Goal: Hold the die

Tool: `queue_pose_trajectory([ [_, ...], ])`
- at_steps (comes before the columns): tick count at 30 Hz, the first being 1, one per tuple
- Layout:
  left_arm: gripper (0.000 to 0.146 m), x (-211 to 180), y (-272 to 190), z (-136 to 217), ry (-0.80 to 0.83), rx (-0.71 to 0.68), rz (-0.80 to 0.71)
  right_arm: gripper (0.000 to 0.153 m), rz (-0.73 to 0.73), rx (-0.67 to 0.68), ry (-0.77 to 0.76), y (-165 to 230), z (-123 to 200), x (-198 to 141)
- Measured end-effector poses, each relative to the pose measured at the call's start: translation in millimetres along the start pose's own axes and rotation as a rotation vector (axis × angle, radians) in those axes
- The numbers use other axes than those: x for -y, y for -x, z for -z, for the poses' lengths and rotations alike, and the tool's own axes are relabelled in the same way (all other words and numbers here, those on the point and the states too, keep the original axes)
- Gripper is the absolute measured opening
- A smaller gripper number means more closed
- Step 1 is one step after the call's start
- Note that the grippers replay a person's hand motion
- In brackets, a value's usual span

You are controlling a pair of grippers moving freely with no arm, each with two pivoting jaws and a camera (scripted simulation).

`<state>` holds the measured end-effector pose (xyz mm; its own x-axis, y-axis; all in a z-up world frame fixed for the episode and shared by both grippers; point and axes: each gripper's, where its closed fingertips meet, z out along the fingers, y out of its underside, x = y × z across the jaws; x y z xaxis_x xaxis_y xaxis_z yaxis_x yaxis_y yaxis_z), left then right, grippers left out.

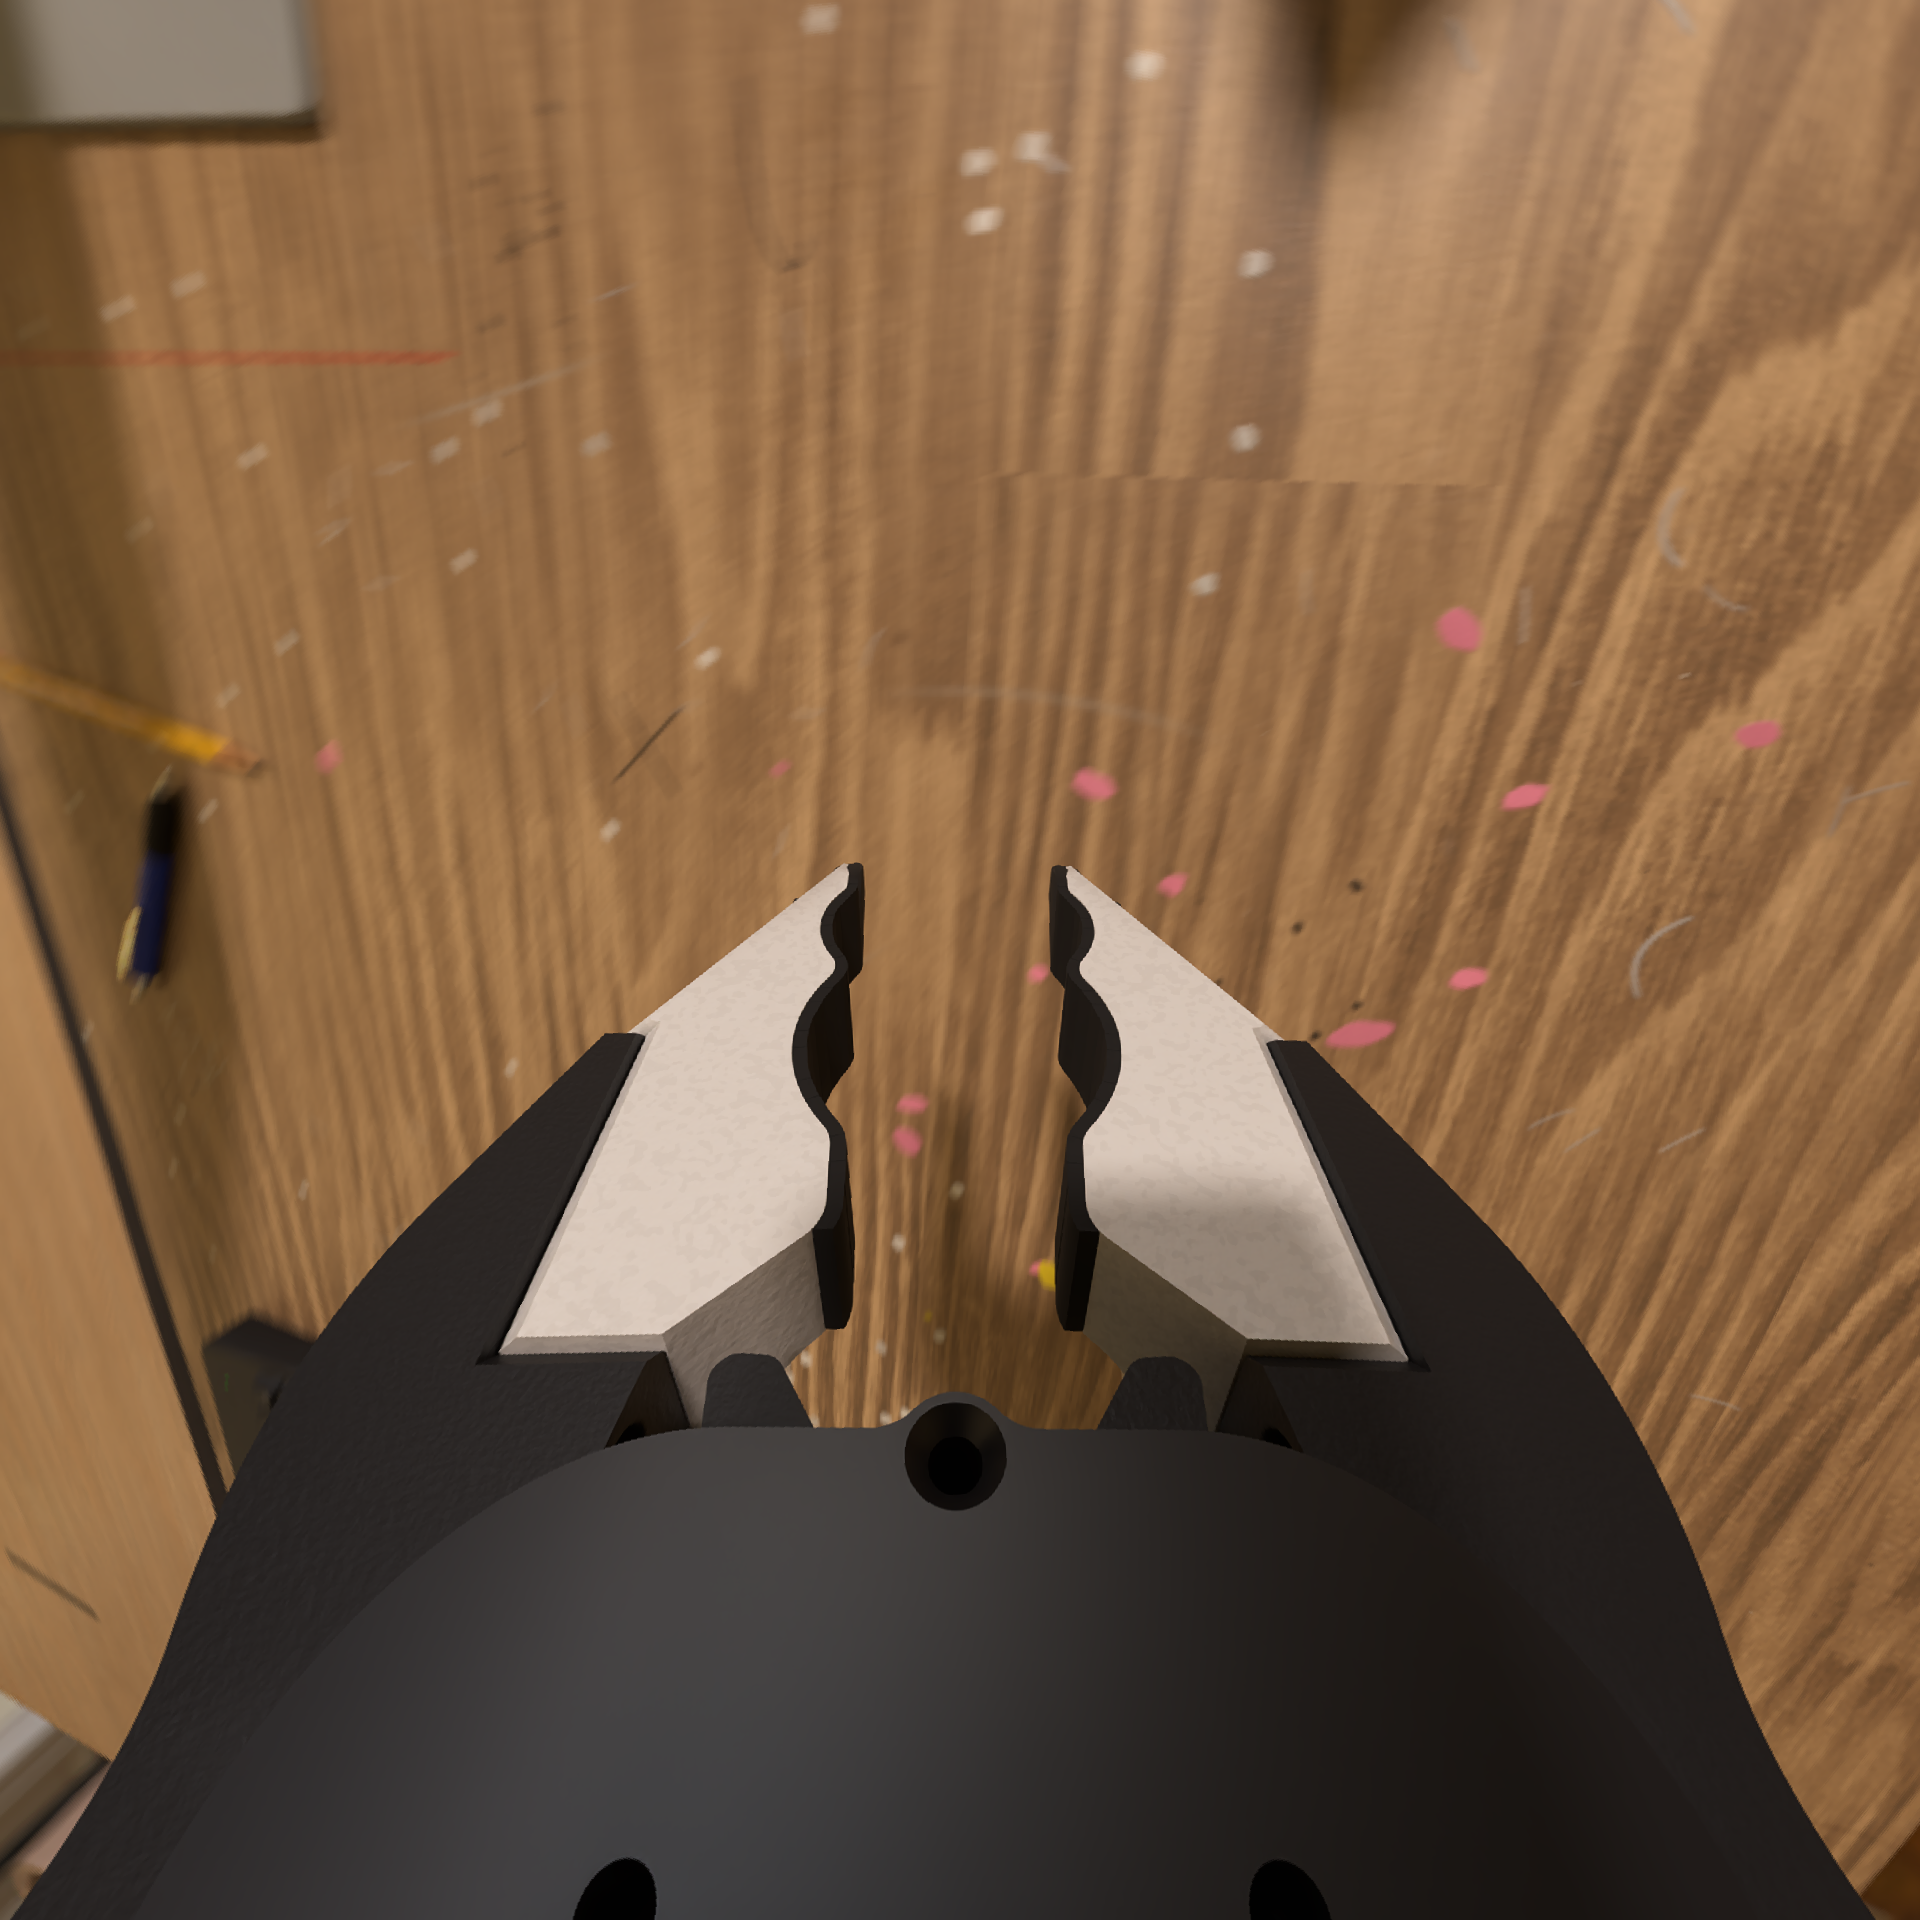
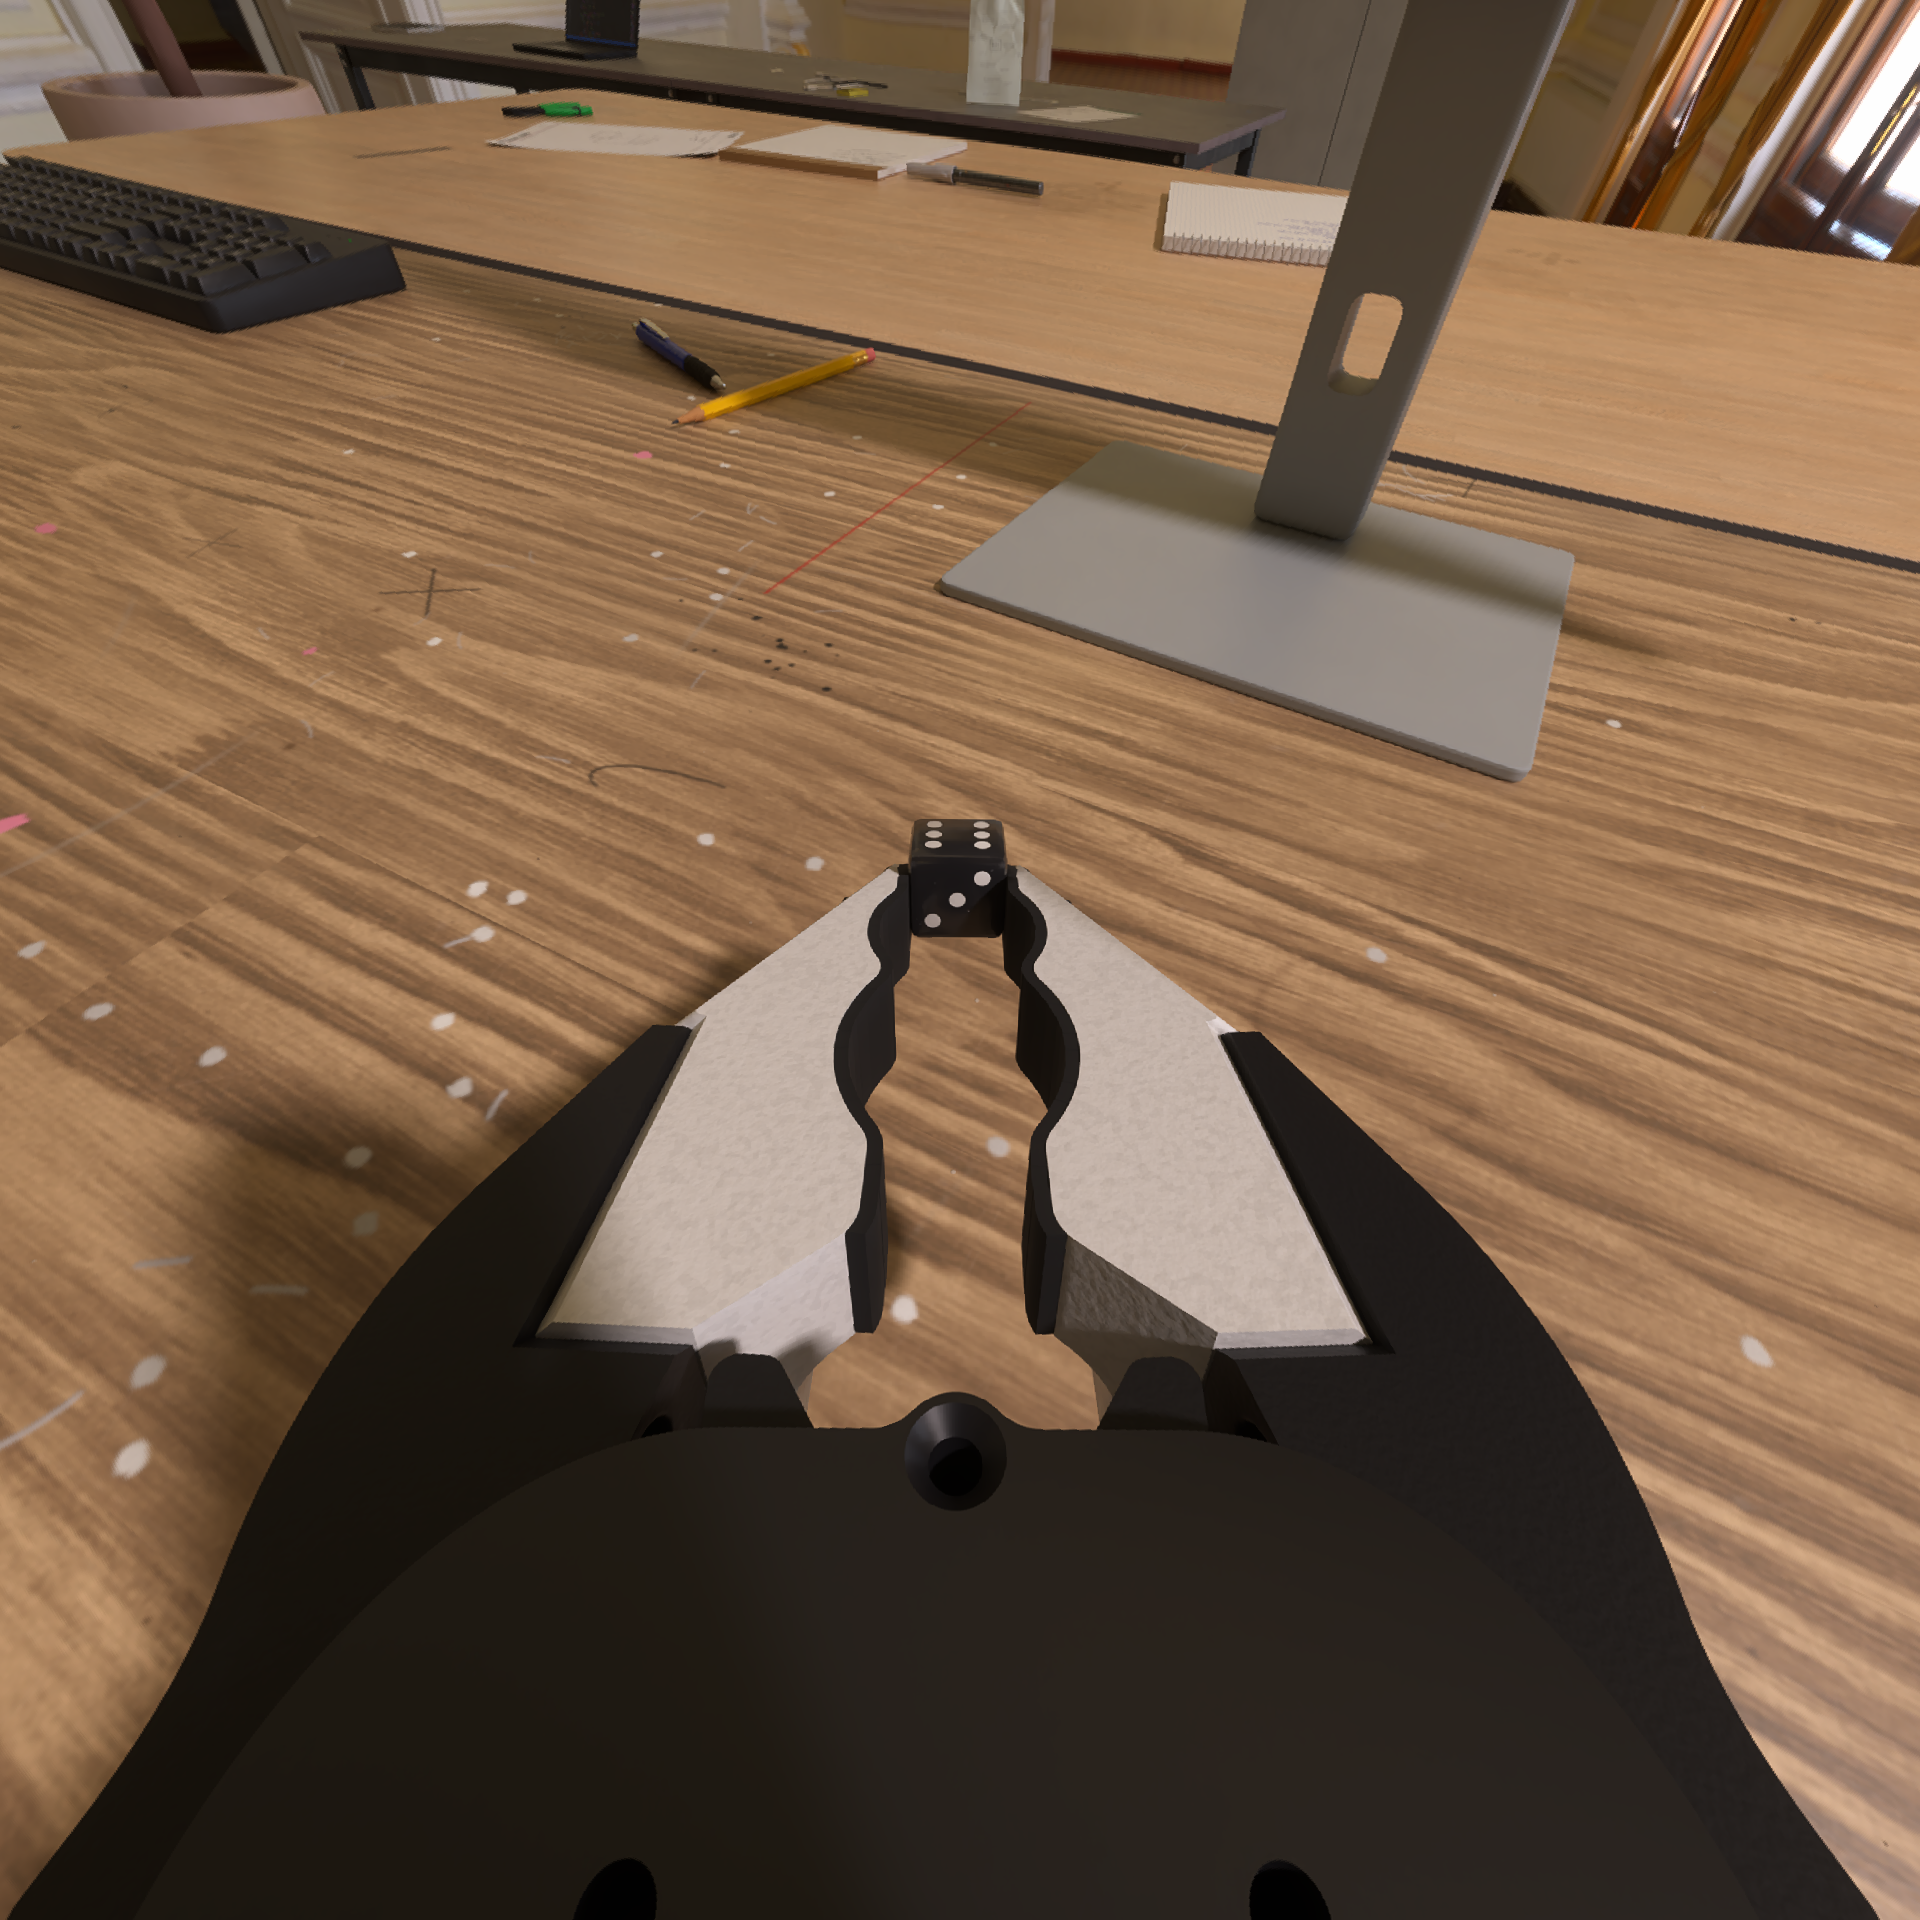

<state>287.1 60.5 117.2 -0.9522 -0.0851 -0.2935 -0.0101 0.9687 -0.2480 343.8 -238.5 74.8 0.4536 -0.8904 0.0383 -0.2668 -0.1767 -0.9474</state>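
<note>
A small black die (image 2: 956, 878) with white pips sits between the tips of my right gripper (image 2: 956, 894). The jaws are shut on its two sides and hold it at the very tips, just above the wooden desk (image 2: 520, 831). My left gripper (image 1: 956, 883) is open and empty. It points down at the bare wooden desk (image 1: 1143, 416) from above. The die does not show in the left wrist view.
A grey monitor stand (image 2: 1278, 613) rises at the right. A black keyboard (image 2: 177, 244) lies far left. A blue pen (image 2: 677, 355) and a yellow pencil (image 2: 774, 388) lie beyond the die; both also show at the left wrist view's left edge, the pen (image 1: 156, 894) and the pencil (image 1: 125, 717). Notepads and papers lie farther back.
</note>
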Motion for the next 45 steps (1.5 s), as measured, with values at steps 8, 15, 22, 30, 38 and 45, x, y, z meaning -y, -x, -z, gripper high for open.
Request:
queue_pose_trajectory([
  [8,0.036,13,-54,-88,0.182,-0.187,-0.12,0.016,-0.025,0.025,-0.001,0,0,0],
  [15,0.052,23,-49,-68,-0.008,-0.215,-0.014,0.016,-0.03,0.038,0.007,0,-1,-1],
  [22,0.053,-62,23,23,-0.103,-0.018,0.211,0.016,-0.024,0.03,0.003,0,0,0],
  [30,0.042,-288,30,39,0.282,-0.068,0.576,0.016,0.004,0.013,0.018,1,-2,-2],
  [38,0.034,-305,-4,8,0.291,-0.21,0.465,0.016,0.064,-0.022,0.033,3,-4,-3],
  [45,0.043,-313,8,-6,0.416,-0.151,0.405,0.016,0.109,-0.039,0.043,6,-5,-4],
])
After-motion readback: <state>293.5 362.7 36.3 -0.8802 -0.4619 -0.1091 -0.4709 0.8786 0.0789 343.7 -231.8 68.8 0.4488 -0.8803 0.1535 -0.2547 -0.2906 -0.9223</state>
